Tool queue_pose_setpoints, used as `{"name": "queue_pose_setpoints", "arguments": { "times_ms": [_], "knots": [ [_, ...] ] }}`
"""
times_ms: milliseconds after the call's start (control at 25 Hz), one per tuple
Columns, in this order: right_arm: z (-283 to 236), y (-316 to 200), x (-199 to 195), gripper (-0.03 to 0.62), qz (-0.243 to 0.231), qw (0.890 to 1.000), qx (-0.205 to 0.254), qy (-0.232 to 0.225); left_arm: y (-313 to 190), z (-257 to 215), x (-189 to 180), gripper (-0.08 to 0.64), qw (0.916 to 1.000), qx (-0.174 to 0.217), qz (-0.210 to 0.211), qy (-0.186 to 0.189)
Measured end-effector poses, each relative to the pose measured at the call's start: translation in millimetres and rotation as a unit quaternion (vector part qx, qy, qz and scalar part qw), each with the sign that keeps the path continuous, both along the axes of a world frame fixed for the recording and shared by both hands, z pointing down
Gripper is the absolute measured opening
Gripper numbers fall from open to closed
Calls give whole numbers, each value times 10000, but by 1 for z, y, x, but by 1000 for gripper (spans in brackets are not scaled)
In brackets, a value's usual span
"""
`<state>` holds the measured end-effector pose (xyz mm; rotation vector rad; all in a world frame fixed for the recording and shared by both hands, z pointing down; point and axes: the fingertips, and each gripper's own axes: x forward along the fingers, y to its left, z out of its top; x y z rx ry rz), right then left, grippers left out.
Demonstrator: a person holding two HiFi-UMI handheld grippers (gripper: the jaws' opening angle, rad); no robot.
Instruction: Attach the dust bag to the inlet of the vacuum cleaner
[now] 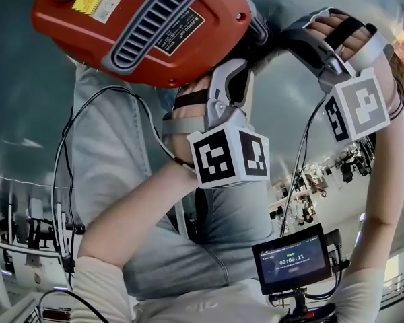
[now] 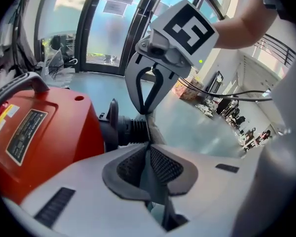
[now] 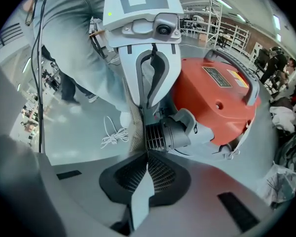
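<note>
- Dust bag (image 3: 140,191) held right at end of inlet (image 2: 133,130) of red vacuum cleaner (image 1: 121,25).
- Thin cloth edge pinched by left gripper (image 2: 149,151), jaws almost closed on it.
- Same edge pinched by right gripper (image 3: 147,158) on other side of inlet, jaws closed tight on cloth.
- Done, as judged: bag mouth is at inlet.
- Not seen: mouth slipped over inlet all round (far side hidden).
- Left to do, likely: mouth pushed on fully, then let go.

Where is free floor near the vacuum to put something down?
Bare floor lies beside the inlet, opposite the vacuum cleaner, around the white cord. It is crowded at the inlet: left gripper and right gripper both pinch the dust bag there.
</note>
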<state>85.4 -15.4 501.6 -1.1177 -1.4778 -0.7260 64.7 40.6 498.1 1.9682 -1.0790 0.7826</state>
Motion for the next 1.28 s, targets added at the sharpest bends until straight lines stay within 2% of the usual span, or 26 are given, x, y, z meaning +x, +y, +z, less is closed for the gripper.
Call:
{"name": "queue_pose_setpoints", "arguments": {
  "times_ms": [280, 440, 520, 640, 680, 760, 840, 920, 1040, 1160, 1240, 1280],
  "knots": [
    [-2, 4, -1, 14, -116, 9999, 19, -112, -10, 11, 10, 40, 10000, -9, 30, -11],
    [1, 1, -2, 15, -94, 9993, 297, -222, -17, 20, 14, 31, 9997, 137, -194, 102],
    [-2, 2, -4, 15, -232, 9969, 560, -494, -15, 17, 12, 25, 9988, 309, -374, -88],
    [-11, 7, -13, 17, -371, 9869, 985, -1223, -9, 9, 8, 25, 9952, 378, -890, -151],
    [-10, 5, -16, 17, -246, 9845, 1048, -1384, -10, 8, 6, 23, 9937, 371, -1051, -134],
    [-1, -6, -14, 17, 305, 9846, 996, -1403, -18, 4, 1, 21, 9918, 449, -1188, -152],
    [5, -14, -2, 17, 907, 9856, 790, -1192, -28, -7, -3, 18, 9930, 610, -992, -198],
    [7, -17, -1, 15, 1202, 9844, 734, -1053, -32, -12, -5, 15, 9937, 679, -875, -182],
    [-1, -19, -23, 18, 723, 9852, 1060, -1140, -26, -6, -3, 14, 9900, 757, -1138, -345],
    [-8, -8, -33, 18, 159, 9838, 1209, -1317, -15, 5, -1, 14, 9891, 544, -1343, -268],
    [-7, -8, -35, 20, 151, 9832, 1226, -1344, -15, 10, -3, 14, 9882, 412, -1469, -129],
    [-6, -10, -34, 20, 324, 9841, 1187, -1281, -17, 9, -5, 14, 9877, 373, -1513, -87]
  ]
}}
